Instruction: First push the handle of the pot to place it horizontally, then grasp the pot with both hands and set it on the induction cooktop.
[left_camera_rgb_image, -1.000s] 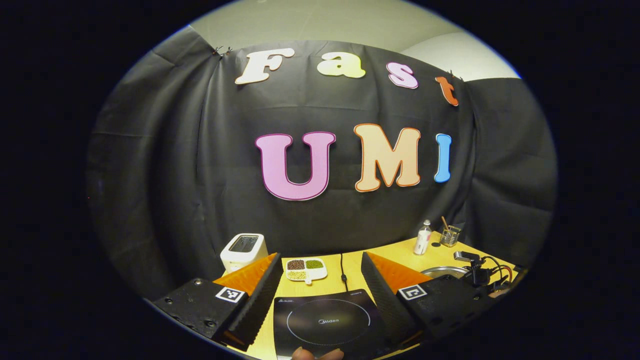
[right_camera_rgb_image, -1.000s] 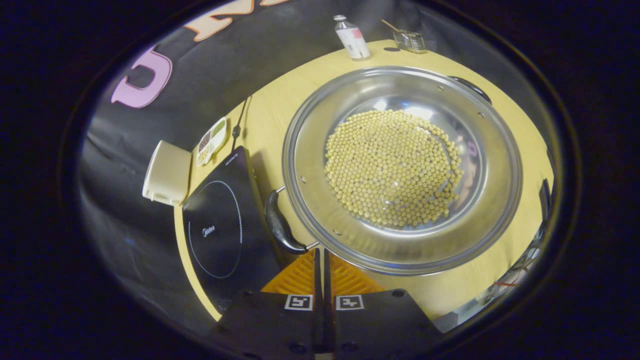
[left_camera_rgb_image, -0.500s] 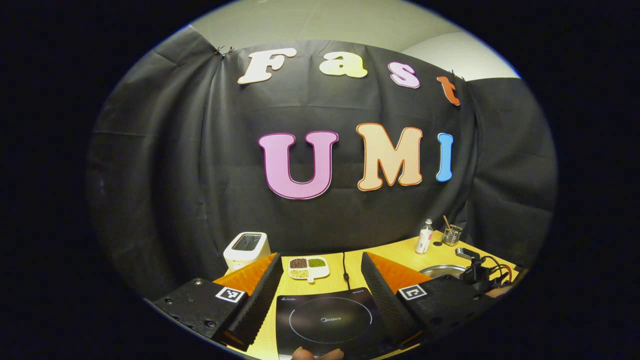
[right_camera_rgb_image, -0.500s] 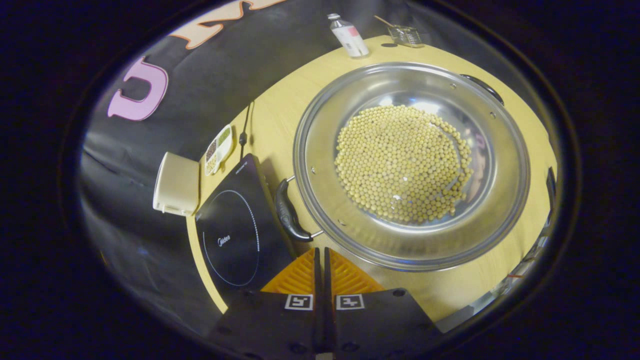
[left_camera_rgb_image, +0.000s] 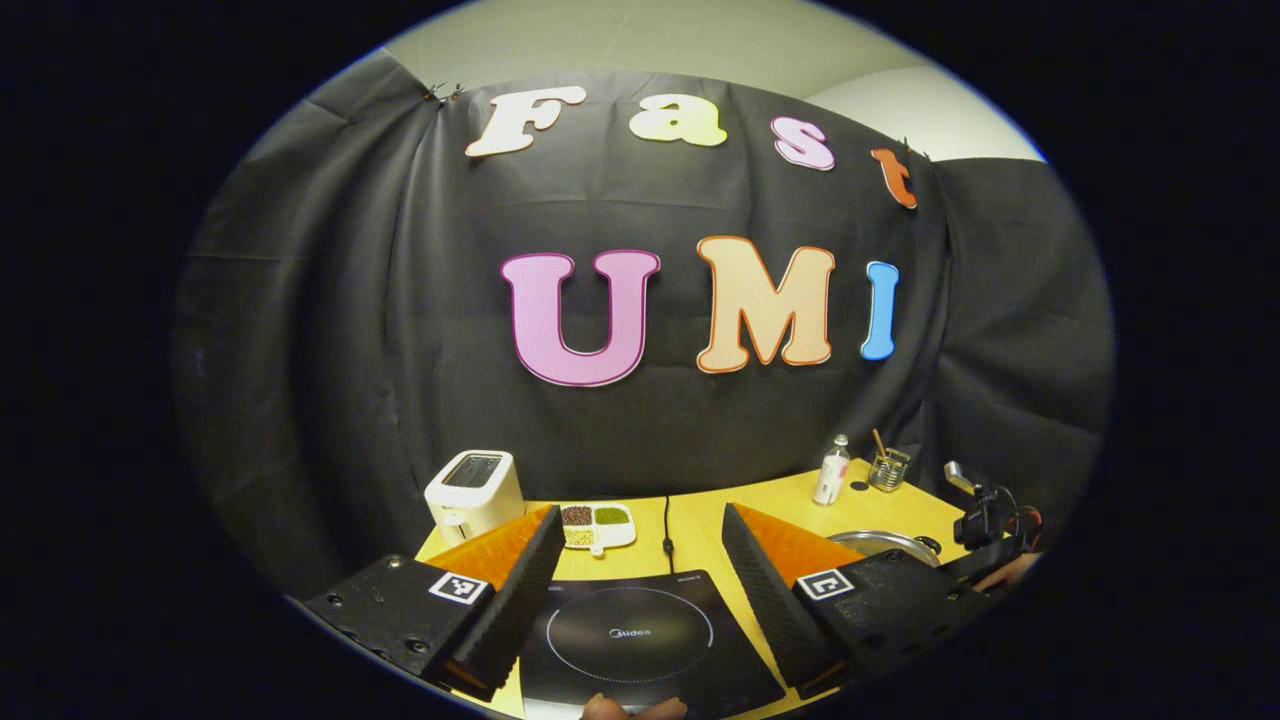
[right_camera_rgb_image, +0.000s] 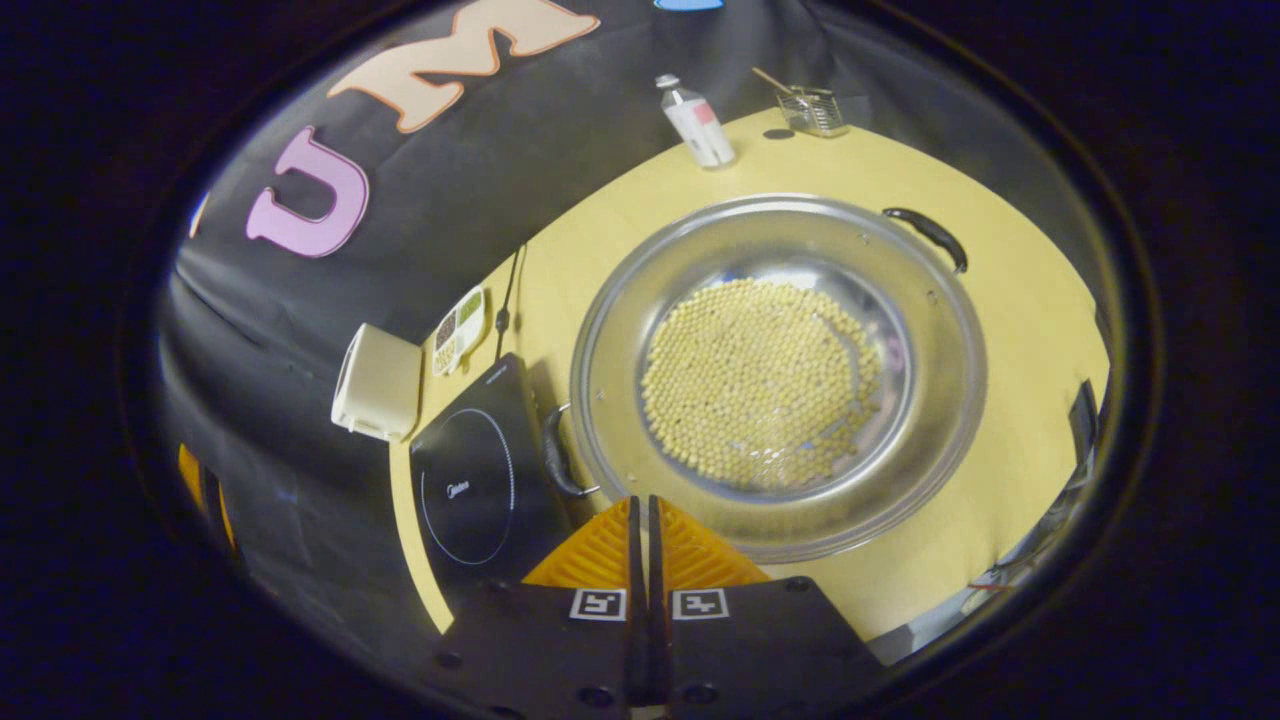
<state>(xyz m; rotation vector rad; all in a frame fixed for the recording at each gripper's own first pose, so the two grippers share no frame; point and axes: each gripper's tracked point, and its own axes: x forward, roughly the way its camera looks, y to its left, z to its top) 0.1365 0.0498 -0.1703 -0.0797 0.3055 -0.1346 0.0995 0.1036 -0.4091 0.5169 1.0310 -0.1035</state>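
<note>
In the right gripper view, a wide steel pot (right_camera_rgb_image: 930, 400) with soybeans in its bottom stands on the yellow table (right_camera_rgb_image: 1010, 300). One black handle (right_camera_rgb_image: 555, 452) faces the black induction cooktop (right_camera_rgb_image: 470, 485), and the other (right_camera_rgb_image: 928, 232) is on the far side. My right gripper (right_camera_rgb_image: 640, 500) is shut on nothing, above the pot's near rim and next to the nearer handle. In the left gripper view, my left gripper (left_camera_rgb_image: 642, 515) stands open over the cooktop (left_camera_rgb_image: 630, 630). The pot's rim (left_camera_rgb_image: 885, 540) shows behind its right finger.
A white toaster (right_camera_rgb_image: 378, 382) (left_camera_rgb_image: 473, 490) and a divided dish of beans (right_camera_rgb_image: 460, 328) (left_camera_rgb_image: 593, 520) stand behind the cooktop, by its cable (right_camera_rgb_image: 510, 300). A small bottle (right_camera_rgb_image: 697, 118) and a glass jar (right_camera_rgb_image: 812, 105) are at the table's far edge.
My right gripper has drawn back and up from the pot, still shut, so the pot looks smaller. The left gripper view has shifted slightly, and that gripper stays open.
</note>
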